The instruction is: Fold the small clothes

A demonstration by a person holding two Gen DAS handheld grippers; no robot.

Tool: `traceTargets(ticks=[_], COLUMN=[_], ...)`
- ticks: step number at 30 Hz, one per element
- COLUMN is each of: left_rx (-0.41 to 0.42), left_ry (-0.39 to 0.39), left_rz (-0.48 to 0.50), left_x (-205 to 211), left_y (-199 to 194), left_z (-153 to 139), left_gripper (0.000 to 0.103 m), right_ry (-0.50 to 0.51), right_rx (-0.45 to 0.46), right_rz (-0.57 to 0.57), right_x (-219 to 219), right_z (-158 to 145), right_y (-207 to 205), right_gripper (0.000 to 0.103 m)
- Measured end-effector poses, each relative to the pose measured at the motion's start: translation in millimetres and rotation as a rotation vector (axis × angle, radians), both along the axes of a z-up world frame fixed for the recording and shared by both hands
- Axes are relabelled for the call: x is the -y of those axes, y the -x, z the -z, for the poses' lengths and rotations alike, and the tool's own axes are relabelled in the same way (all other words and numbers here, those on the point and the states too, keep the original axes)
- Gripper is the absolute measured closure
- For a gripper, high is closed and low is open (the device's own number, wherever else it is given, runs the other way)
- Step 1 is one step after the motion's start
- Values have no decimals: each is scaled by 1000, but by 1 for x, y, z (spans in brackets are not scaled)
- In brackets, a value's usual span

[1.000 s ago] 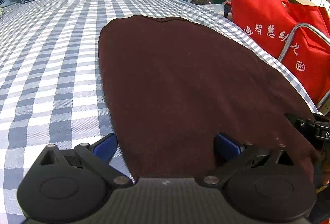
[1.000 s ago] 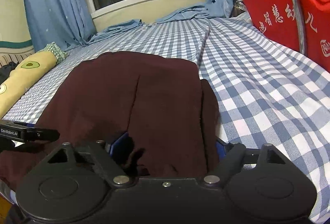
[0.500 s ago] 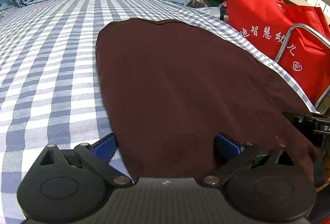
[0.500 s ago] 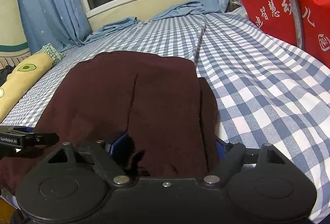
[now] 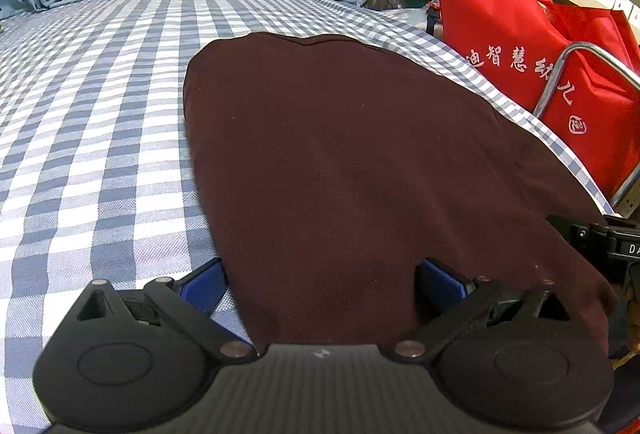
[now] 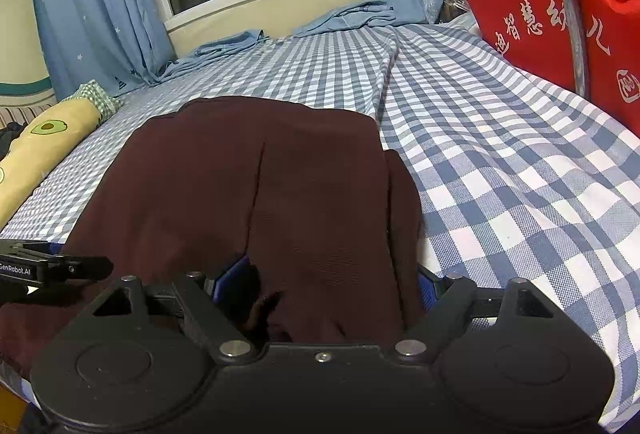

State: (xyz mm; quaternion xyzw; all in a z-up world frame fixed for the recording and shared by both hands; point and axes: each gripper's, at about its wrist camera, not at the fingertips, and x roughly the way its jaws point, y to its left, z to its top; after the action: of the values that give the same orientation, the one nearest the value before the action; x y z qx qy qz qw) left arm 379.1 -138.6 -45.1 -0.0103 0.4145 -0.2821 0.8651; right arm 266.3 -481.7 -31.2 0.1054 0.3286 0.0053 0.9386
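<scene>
Maroon garment (image 5: 352, 170) spreads toward 12 o'clock; its near hem lies between both wide-open jaws, left gripper (image 5: 320, 284) and right gripper (image 6: 324, 286).

The dark red garment's (image 5: 352, 170) near hem disappears under the left gripper's (image 5: 320, 282) body at 6 o'clock. The right gripper (image 6: 324, 286) has cloth covering most of both blue pads.

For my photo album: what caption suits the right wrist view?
Open right gripper straddling the near edge of a dark maroon garment on a checked bedsheet.
</scene>
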Motion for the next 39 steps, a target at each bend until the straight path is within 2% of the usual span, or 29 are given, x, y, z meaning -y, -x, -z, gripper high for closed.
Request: traceTargets(ticks=[11, 13, 17, 19, 21, 25, 27, 31, 37, 39], left_rx=[29, 34, 38, 20, 1, -3, -1, 24, 24, 16], left_ry=[14, 19, -1, 4, 25, 40, 38, 15, 33, 50], left_rz=[14, 26, 24, 3, -14, -38, -52, -56, -69, -73], left_x=[2, 3, 8, 7, 5, 1, 0, 1, 1, -1], left_y=[-2, 0, 1, -2, -6, -7, -6, -3, -6, -8], left_z=[1, -1, -9, -11, -12, -13, -15, -22, -29, -32], left_gripper=[2, 10, 21, 29, 32, 43, 51, 68, 84, 86], right_ry=[23, 29, 76, 106, 116, 131, 141, 146, 152, 167], right_rx=[0, 1, 20, 37, 50, 68, 84, 104, 145, 159], right_rz=[-4, -10, -36, -29, -28, -36, -39, -43, -30, -36], right_x=[-3, -4, -11, -13, -12, -12, -13, -16, -23, -28], right_z=[0, -1, -6, -8, -9, -12, -15, -20, -25, -29], right_y=[0, 0, 3, 6, 9, 13, 14, 15, 20, 20], right_gripper=[21, 25, 35, 46, 58, 70, 82, 86, 89, 90])
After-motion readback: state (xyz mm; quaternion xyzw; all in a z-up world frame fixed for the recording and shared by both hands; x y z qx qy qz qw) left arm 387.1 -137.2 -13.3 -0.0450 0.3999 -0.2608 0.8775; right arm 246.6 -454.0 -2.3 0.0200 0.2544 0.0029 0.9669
